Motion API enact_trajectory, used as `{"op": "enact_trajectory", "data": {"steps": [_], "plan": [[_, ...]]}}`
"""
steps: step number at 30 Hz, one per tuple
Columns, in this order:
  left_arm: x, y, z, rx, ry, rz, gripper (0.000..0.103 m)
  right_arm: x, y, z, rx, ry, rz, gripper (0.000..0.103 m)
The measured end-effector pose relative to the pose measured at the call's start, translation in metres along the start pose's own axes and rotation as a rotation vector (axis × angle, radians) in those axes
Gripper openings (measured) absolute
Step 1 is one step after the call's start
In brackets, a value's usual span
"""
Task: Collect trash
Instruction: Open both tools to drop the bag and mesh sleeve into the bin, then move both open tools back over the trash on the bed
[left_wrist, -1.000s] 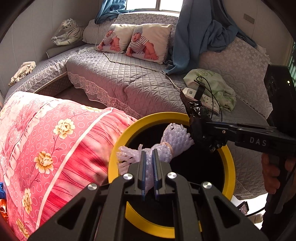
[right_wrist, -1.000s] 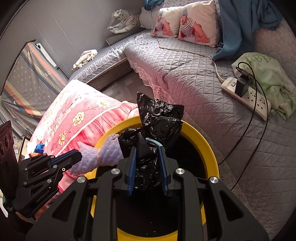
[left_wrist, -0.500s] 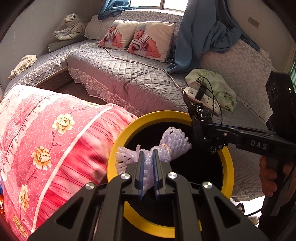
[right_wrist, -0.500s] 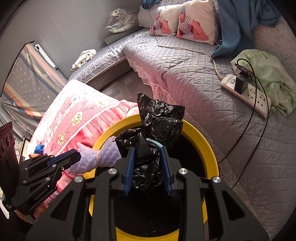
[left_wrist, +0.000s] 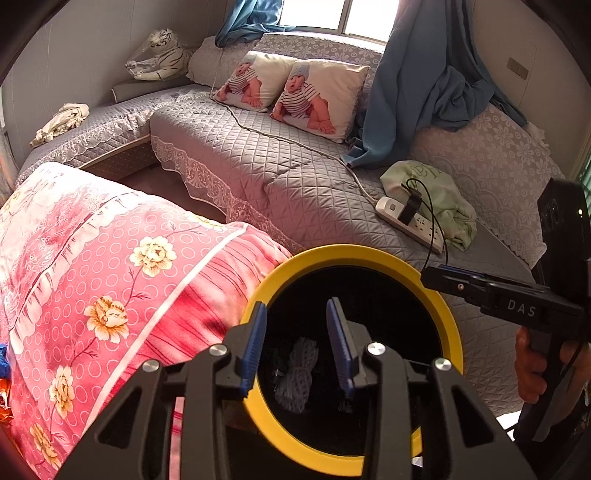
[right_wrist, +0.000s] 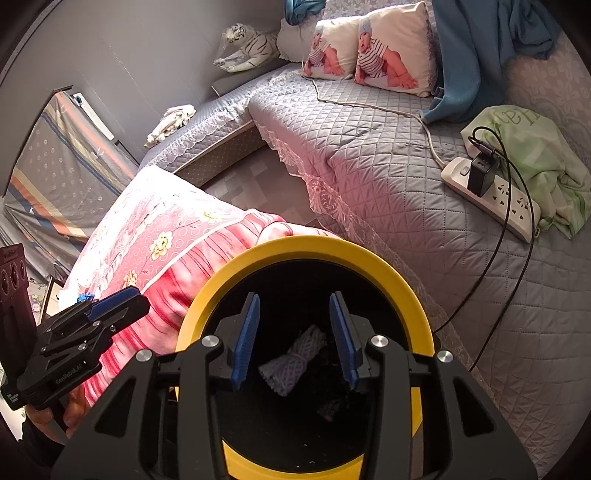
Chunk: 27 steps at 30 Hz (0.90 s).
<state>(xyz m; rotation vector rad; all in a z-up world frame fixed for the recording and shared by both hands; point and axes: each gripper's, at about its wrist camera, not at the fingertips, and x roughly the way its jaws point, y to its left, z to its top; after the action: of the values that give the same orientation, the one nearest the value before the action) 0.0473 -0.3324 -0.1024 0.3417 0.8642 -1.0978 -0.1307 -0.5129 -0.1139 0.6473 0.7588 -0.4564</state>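
Left wrist view: the left gripper (left_wrist: 297, 343) hangs over the yellow-rimmed bin (left_wrist: 448, 321). Its blue pads have just been spreading apart, and nothing sits between them now; it has let go. Down in the dark of the bin, at about six o'clock from the rim's centre, lies the white foam net (left_wrist: 297, 373), bunched and tied in the middle. At three o'clock the right gripper (left_wrist: 437, 277) reaches in from the frame edge, its tip just over the bin's rim, with a hand (left_wrist: 532, 369) on the grip below. At nine o'clock a pink flowered quilt (left_wrist: 110, 266) presses against the bin. At twelve o'clock the grey quilted sofa (left_wrist: 280, 173) carries two baby-print cushions (left_wrist: 295, 92), and at one o'clock a white power strip (left_wrist: 410, 221).

Right wrist view: the right gripper (right_wrist: 293, 339) is also over the bin (right_wrist: 406, 280). Its jaws have just been opening too and stand apart, empty. The foam net (right_wrist: 295, 360) rests on the bin floor straight below. Just beside it, toward four o'clock, a crumpled black plastic bag (right_wrist: 332, 406) is barely readable against the dark interior. At eight o'clock the left gripper (right_wrist: 122, 301) hovers beside the rim above the pink quilt (right_wrist: 166, 240). The power strip (right_wrist: 495, 195) lies on the sofa (right_wrist: 369, 147) at two o'clock, a green cloth (right_wrist: 528, 147) beyond it.
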Motion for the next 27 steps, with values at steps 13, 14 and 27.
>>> {"op": "enact_trajectory", "data": {"steps": [13,14,27], "plan": [[-0.055,0.050,0.018,-0.107,-0.117,0.093,0.032,-0.003,0.068,0.023,-0.142,-0.045,0.079,0.038],[-0.061,0.055,0.020,-0.115,-0.127,0.103,0.032,-0.003,0.076,0.025,-0.156,-0.049,0.087,0.038],[-0.134,0.128,0.024,-0.253,-0.250,0.258,0.032,0.005,0.184,0.048,-0.340,-0.061,0.212,0.038]]}}
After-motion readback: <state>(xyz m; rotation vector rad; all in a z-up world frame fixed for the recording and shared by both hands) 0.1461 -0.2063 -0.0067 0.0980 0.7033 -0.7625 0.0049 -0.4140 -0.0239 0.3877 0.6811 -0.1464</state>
